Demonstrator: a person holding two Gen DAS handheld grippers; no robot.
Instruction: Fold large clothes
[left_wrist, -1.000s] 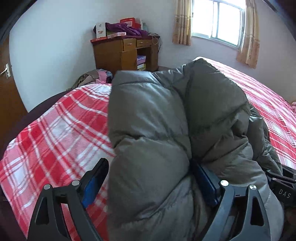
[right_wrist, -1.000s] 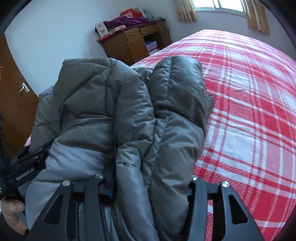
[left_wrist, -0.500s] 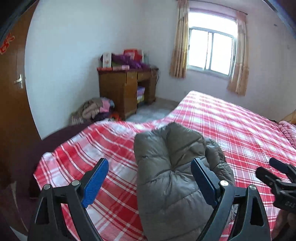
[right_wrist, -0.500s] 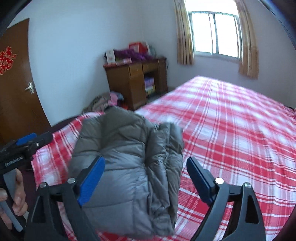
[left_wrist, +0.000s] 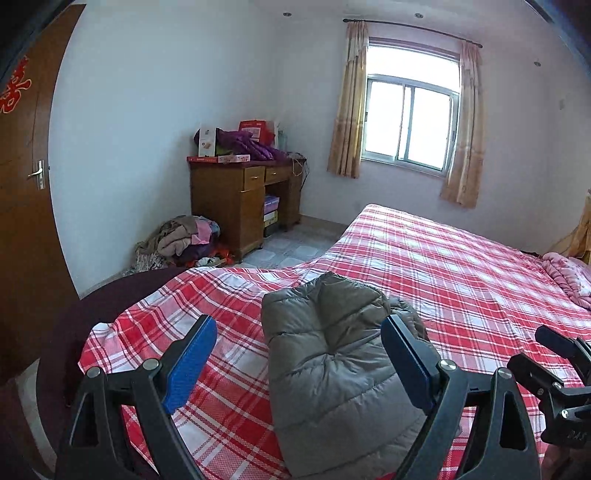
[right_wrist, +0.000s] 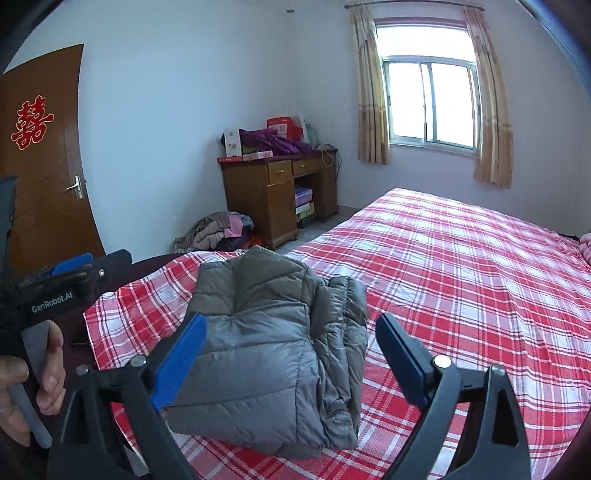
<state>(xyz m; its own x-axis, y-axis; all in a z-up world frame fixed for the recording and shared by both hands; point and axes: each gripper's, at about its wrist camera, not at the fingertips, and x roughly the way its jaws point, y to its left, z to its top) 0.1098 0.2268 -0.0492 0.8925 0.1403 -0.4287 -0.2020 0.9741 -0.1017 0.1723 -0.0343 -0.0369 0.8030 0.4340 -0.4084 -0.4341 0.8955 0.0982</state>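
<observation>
A grey puffer jacket (left_wrist: 332, 369) lies folded into a thick bundle near the corner of the red plaid bed (left_wrist: 443, 258). My left gripper (left_wrist: 297, 328) hovers above and behind it, open, its blue pads clear of the fabric. In the right wrist view the same jacket (right_wrist: 273, 362) rests on the bed (right_wrist: 480, 266), and my right gripper (right_wrist: 291, 321) is open above it with nothing between its fingers. The left gripper (right_wrist: 74, 280) shows at the left edge, held by a hand (right_wrist: 48, 369). The right gripper (left_wrist: 554, 373) shows at the far right of the left wrist view.
A wooden desk (left_wrist: 240, 199) piled with boxes and purple cloth stands against the far wall. A heap of clothes (left_wrist: 184, 236) lies on the floor beside it. A brown door (right_wrist: 40, 192) is at the left, a curtained window (right_wrist: 432, 107) beyond the bed, a pink blanket (left_wrist: 569, 273) at the right.
Both grippers have let go of the jacket and pulled up and back from it. The right gripper's jaws went from closed on the fabric to open. The jacket now lies folded on the bed.
</observation>
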